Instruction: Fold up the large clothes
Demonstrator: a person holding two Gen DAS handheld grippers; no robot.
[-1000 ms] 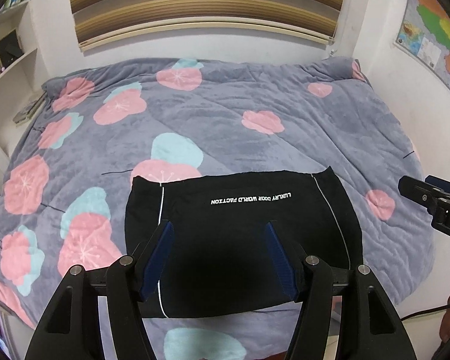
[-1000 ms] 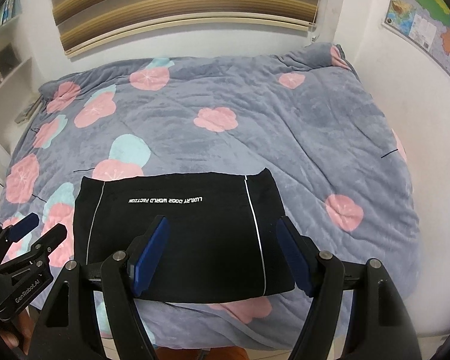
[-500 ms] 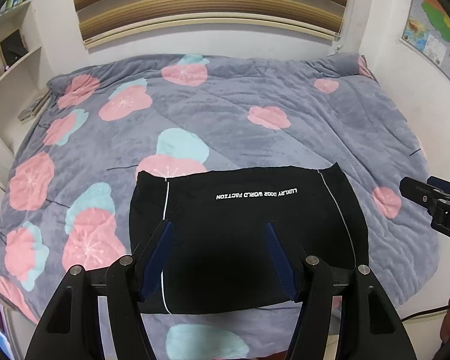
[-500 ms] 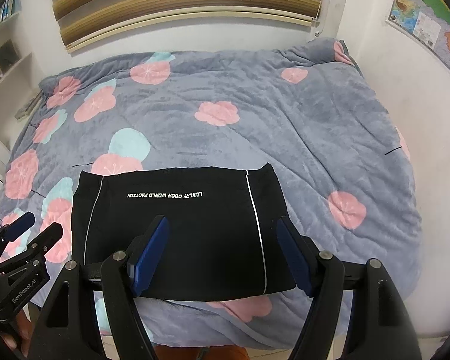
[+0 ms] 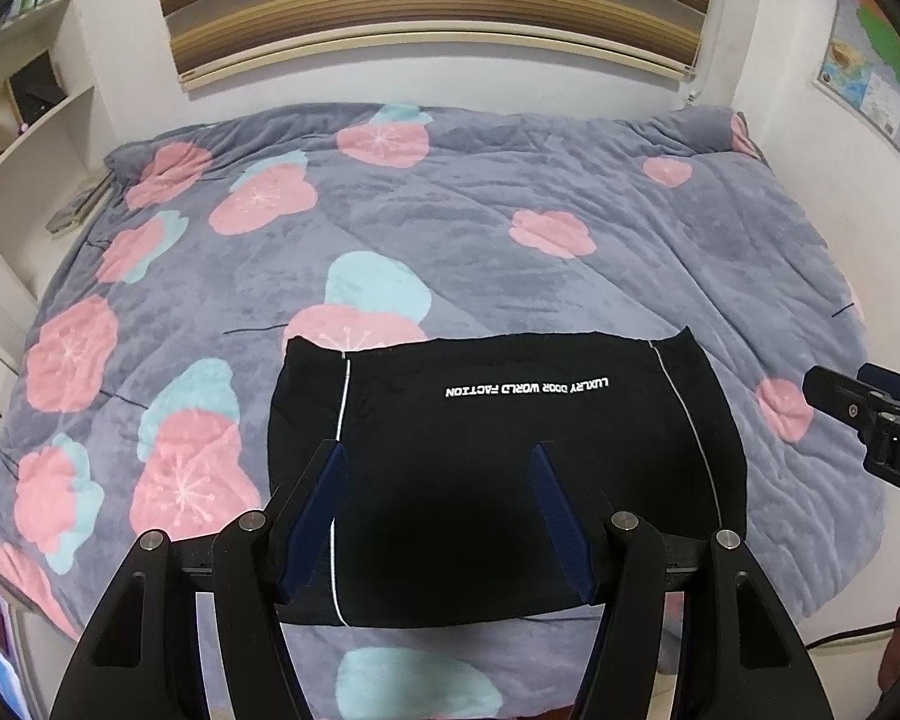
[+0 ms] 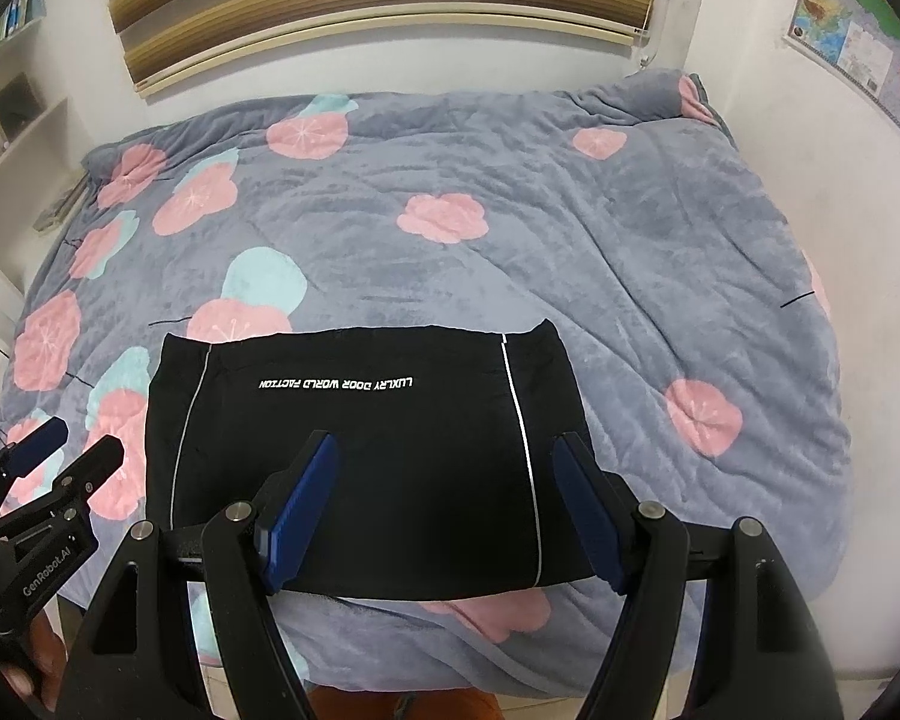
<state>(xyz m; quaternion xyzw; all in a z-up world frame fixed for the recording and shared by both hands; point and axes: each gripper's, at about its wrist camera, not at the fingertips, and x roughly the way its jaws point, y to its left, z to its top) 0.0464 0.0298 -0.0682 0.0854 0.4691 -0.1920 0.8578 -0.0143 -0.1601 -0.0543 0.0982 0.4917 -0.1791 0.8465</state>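
Lying flat as a neat rectangle near the front edge of the flowered quilt (image 5: 600, 222), the black garment (image 5: 498, 468) has not shifted over the last second — nothing has. Both the left gripper (image 5: 438, 513) and right gripper (image 6: 444, 501) hover above it, jaws apart and empty — the fold looks finished.

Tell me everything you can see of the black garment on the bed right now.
The black garment lies flat on the grey flowered blanket near the bed's front edge, folded into a neat, roughly rectangular block. The fabric looks soft and matte. Two thin white stripes run front to back near its sides, and a line of white lettering crosses the far part, upside down to the cameras. Neither gripper touches it; only the blanket does.
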